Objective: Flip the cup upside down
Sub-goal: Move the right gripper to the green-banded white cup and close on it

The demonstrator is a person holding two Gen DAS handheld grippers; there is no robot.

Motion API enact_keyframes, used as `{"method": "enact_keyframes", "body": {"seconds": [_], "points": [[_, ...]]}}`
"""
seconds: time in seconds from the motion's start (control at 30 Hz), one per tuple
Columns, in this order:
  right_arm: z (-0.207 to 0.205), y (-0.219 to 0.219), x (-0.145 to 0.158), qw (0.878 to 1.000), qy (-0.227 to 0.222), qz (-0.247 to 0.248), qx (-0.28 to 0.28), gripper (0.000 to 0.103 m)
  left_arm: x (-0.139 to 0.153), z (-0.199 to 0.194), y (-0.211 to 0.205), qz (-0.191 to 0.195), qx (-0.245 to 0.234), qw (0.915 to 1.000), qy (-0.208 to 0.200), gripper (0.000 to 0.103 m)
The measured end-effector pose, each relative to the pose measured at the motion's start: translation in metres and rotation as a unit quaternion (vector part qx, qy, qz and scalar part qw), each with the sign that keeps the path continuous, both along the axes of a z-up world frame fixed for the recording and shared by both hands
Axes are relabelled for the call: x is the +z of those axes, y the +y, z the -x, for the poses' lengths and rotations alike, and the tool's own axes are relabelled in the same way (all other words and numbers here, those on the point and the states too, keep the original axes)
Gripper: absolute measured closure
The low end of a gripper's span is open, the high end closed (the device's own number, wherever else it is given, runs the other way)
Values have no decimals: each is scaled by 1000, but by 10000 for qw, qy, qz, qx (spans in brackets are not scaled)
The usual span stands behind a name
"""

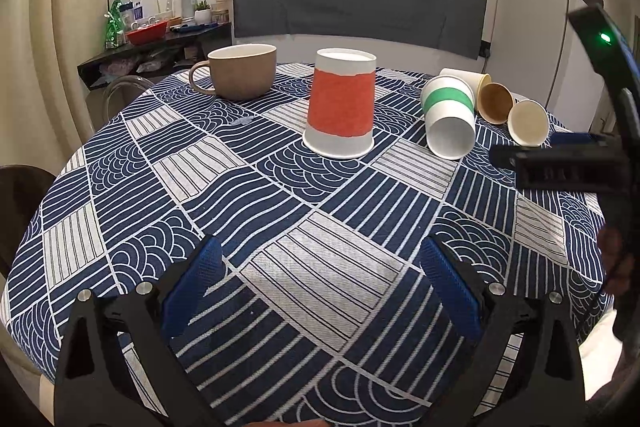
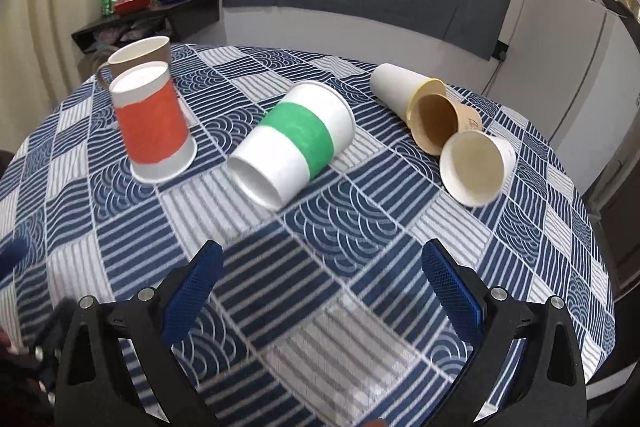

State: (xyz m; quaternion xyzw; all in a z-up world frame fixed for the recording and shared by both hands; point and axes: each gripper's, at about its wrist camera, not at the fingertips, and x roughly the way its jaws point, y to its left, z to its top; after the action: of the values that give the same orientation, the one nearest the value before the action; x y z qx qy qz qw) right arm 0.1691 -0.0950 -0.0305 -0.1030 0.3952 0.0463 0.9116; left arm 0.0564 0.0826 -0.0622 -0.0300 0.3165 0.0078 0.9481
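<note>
- Green-banded paper cup lay on its side near the middle of the table, mouth toward the right gripper, beside a red-banded cup already standing upside down.
- It looked light and thin-walled, easily crushed or set rolling; a gentle hold across the banded middle seemed wisest.
- Both the right gripper and left gripper hung spread wide, holding nothing.
- Three more paper cups lay tipped further right, and a brown mug stood behind.

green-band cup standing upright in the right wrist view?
No, the green-band cup lies on its side on the tablecloth, open mouth toward the camera, right of the upside-down red-band cup.
</note>
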Motion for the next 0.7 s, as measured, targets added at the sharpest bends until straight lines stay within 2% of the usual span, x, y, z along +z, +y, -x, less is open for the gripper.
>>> {"method": "enact_keyframes", "body": {"seconds": [0.13,0.27,0.5,0.7], "points": [[-28,10,-3,9997,139,151,-132,8,-5,-3,9,16,-5,10000,-9,6],[-50,15,-8,9991,279,181,-246,8,-5,-2,14,155,-223,9996,-94,6],[-65,28,-5,9994,312,81,-156,8,-6,-2,8,173,-608,9979,-101,6],[-71,38,-5,9986,476,-173,-137,8,-7,0,8,187,-674,9975,-135,6]]}}
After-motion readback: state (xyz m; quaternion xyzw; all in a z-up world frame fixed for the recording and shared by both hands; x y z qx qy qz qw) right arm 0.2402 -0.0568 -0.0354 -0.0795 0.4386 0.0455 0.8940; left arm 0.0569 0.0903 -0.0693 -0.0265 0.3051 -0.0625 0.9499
